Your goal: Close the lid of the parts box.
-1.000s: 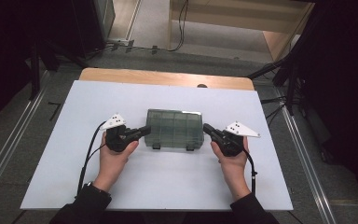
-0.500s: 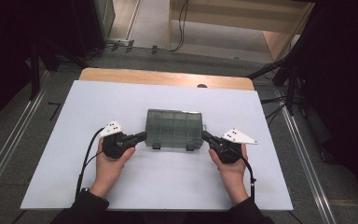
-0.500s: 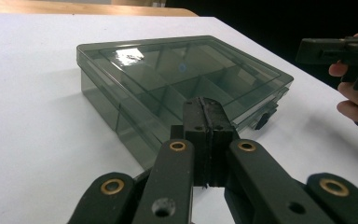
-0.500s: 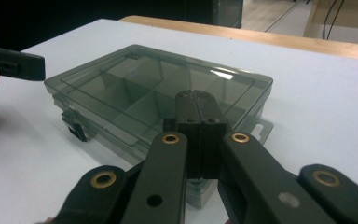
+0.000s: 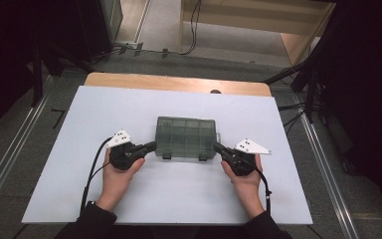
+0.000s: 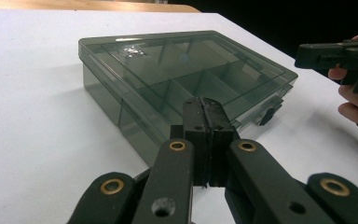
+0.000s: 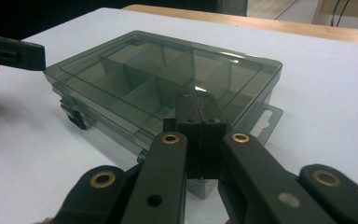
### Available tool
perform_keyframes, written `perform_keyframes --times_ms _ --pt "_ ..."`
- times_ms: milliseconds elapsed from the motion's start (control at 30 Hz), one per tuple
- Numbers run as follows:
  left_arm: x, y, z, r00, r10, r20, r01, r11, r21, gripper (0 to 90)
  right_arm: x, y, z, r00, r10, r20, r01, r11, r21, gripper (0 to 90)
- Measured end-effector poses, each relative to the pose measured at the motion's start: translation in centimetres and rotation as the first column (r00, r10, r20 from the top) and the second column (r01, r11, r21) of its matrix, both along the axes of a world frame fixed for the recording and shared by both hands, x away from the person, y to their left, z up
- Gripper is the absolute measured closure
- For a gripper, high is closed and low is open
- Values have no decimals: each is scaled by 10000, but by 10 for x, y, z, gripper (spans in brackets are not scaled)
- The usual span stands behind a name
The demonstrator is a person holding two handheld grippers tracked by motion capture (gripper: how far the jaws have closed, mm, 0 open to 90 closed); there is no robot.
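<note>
A smoke-grey compartment box (image 5: pixel 186 137), lid closed, is seen flat on the white table surface (image 5: pixel 79 129), near the middle and slightly toward the near edge. The left gripper (image 5: pixel 151 146) is positioned at the box's near left corner, its jaws pressed together with nothing between them; whether the tips touch the box cannot be told. The right gripper (image 5: pixel 217 147) is positioned at the near right corner, jaws likewise pressed together and empty. Two latches (image 5: pixel 166 156) are seen on the box's near side.
</note>
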State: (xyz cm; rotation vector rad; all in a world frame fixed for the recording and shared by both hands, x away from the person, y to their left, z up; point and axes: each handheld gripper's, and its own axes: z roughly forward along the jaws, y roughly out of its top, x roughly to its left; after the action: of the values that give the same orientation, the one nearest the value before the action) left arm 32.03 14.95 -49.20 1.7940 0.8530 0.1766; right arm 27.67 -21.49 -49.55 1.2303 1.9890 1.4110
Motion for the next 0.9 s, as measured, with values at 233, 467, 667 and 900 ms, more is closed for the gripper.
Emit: perform_keyframes --times_ms 233,467,667,900 --pt "0 -1 -2 9999 41 -97 -42 10000 -38 888 0 3 -4 9999 54 -107 -56 9999 -119 872" --pt "0 -1 -3 10000 4 -48 -4 10000 -45 888 2 3 -7 9998 11 -173 -15 9998 -208 870" --pt "0 0 -3 10000 0 -16 0 10000 -67 887 1 5 -8 10000 -23 -79 20 9991 -412 866" --pt "0 -1 -4 10000 64 33 -64 10000 38 890 1 5 -9 10000 9 -21 -10 9993 -374 866"
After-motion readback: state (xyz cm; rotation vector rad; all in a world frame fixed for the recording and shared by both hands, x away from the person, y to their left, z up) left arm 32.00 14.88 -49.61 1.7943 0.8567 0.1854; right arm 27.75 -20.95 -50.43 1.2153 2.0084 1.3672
